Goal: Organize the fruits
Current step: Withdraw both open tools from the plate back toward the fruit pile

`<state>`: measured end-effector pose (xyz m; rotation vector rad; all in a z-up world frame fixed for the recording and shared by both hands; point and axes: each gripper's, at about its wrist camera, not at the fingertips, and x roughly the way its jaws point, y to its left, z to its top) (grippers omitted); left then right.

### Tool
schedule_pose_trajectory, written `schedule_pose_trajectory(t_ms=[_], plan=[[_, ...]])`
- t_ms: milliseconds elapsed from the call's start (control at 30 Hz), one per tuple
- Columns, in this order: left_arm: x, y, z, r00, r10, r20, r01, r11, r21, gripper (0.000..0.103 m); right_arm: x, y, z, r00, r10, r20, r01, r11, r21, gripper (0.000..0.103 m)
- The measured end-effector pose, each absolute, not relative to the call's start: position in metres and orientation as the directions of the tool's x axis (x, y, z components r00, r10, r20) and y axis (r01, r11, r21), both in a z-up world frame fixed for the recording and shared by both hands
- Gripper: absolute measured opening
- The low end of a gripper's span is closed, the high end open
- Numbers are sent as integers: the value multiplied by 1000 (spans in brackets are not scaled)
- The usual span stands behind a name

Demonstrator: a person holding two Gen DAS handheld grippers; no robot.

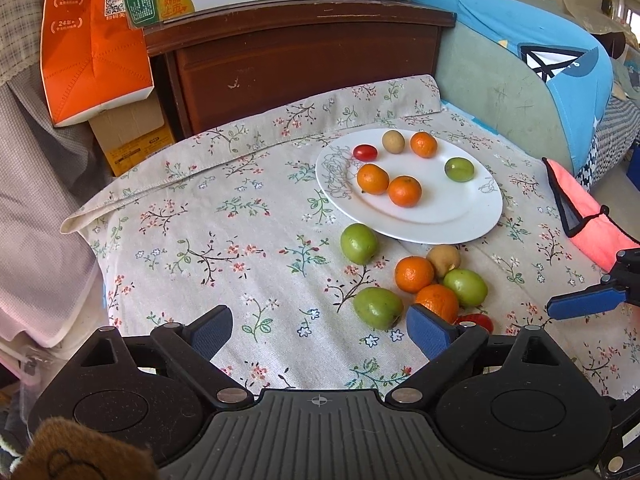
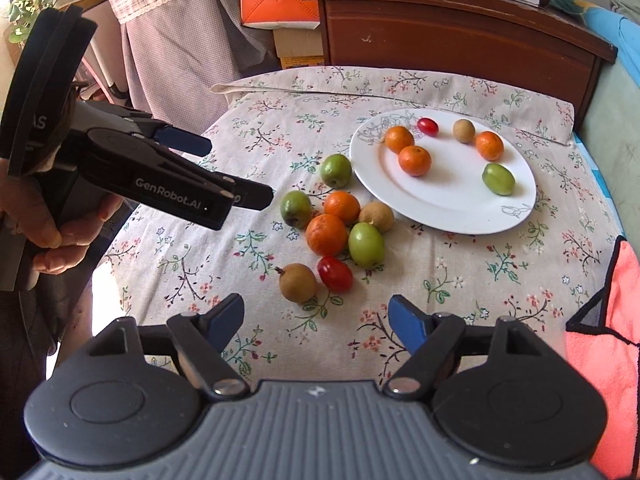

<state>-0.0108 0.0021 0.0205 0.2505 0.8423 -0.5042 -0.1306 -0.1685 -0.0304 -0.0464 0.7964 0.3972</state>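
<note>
Nearest the right gripper point(image 2: 316, 320), jaws apart and empty, lie a brown longan point(image 2: 298, 282) and a cherry tomato point(image 2: 335, 274), touching. Behind them loose tangerines point(image 2: 326, 234) and green jujubes point(image 2: 366, 244) crowd together on the floral cloth point(image 2: 192, 264). The left gripper point(image 1: 320, 332) hangs spread and empty too. Farthest, the white plate point(image 2: 460, 216) holds six fruits. Closing on one round fruit could nudge its neighbours rolling off.

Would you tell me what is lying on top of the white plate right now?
On the white plate: three oranges, a cherry tomato, a brown longan and a green fruit. Nothing is covered.
</note>
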Motion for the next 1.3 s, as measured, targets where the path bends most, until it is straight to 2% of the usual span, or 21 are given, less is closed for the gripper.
schedule_pose_trajectory(t_ms=[100, 167, 367, 533, 600, 700, 800, 867, 1300], plan=[[-13, 0, 19, 553, -338, -762, 544, 839, 22, 95, -132, -161, -34, 628, 345, -698, -390, 915, 102, 75], [-14, -2, 19, 549, -343, -762, 554, 832, 25, 95, -131, -157, -35, 631, 357, -689, -402, 910, 104, 66], [-14, -4, 15, 549, -343, -762, 565, 825, 35, 93, -124, -149, -42, 626, 369, -687, -418, 903, 104, 54], [-13, -5, 10, 545, -353, -760, 575, 817, 33, 92, -116, -145, -49, 627, 359, -692, -417, 904, 91, 51], [-12, -6, 9, 540, -362, -760, 581, 813, 25, 91, -113, -144, -51, 630, 348, -694, -410, 908, 84, 50], [-10, -8, 6, 534, -369, -761, 586, 810, 19, 86, -109, -143, -54, 627, 355, -694, -411, 907, 92, 40], [-9, -10, 3, 524, -376, -765, 596, 803, 14, 76, -107, -141, -57, 631, 346, -695, -413, 907, 77, 36], [-9, -12, 0, 519, -379, -766, 604, 797, 14, 74, -106, -140, -58, 626, 347, -698, -415, 906, 78, 27], [-1, -24, -10, 502, -420, -756, 654, 757, 14, 67, -114, -147, -52, 583, 368, -724, -408, 904, 131, 26]])
